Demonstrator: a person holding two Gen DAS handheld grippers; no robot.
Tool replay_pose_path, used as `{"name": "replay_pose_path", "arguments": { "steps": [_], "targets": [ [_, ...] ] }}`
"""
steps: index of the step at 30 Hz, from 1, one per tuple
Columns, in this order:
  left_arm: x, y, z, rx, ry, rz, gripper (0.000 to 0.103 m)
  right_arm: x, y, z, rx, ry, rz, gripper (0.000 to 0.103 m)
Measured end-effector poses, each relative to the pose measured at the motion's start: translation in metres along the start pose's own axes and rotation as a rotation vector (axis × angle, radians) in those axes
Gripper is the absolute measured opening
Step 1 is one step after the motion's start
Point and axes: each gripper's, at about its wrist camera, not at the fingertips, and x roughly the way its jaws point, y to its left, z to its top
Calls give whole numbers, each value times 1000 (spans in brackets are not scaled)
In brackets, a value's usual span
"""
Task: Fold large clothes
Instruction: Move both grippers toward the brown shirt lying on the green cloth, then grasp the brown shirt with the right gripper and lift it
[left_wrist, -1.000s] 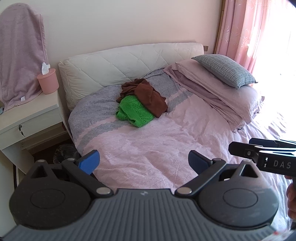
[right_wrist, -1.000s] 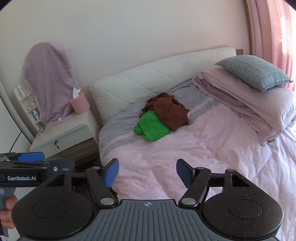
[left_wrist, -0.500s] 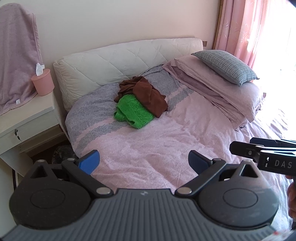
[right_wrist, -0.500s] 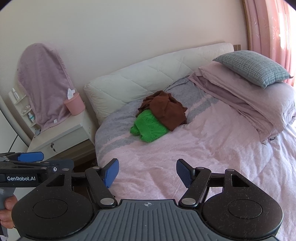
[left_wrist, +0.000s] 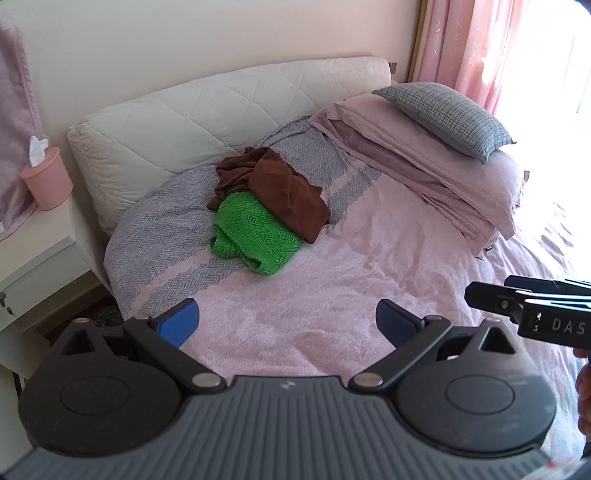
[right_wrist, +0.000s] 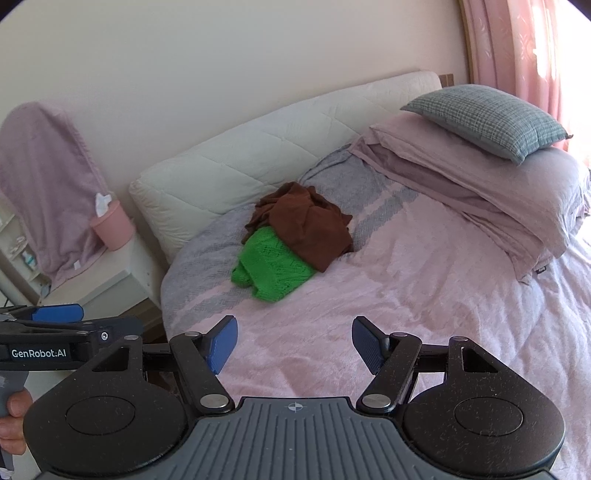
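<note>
Two garments heaped mid-bed near the headboard: brown garment partly over green knit sweater. Left tongs and right tongs both spread wide, empty, above the pink blanket, well short of the heap.

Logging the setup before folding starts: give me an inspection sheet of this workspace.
Surface: bed with pink cover, grey striped near the headboard.
Job's things: brown garment crumpled, lying partly over green knit; both unfolded.
Clutter: checked pillow on a stack of folded bedding.
Grippers: left gripper and right gripper open, empty, hovering short of the clothes.
Cables: nothing seen.
Surroundings: nightstand with pink tissue cup, pink curtain.
</note>
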Motion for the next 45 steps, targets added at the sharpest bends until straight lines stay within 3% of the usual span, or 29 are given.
{"name": "replay_pose_path", "arguments": {
  "steps": [16, 28, 36, 45],
  "targets": [
    [135, 87, 97, 53, 113, -47, 101, 148, 35, 80, 48, 61, -51, 66],
    [290, 130, 157, 61, 182, -52, 98, 303, 24, 126, 84, 103, -106, 65],
    [384, 133, 179, 72, 221, -60, 95, 397, 6, 142, 82, 109, -116, 47],
    [459, 137, 189, 80, 266, -40, 95, 484, -9, 145, 106, 154, -117, 38]
  ]
}}
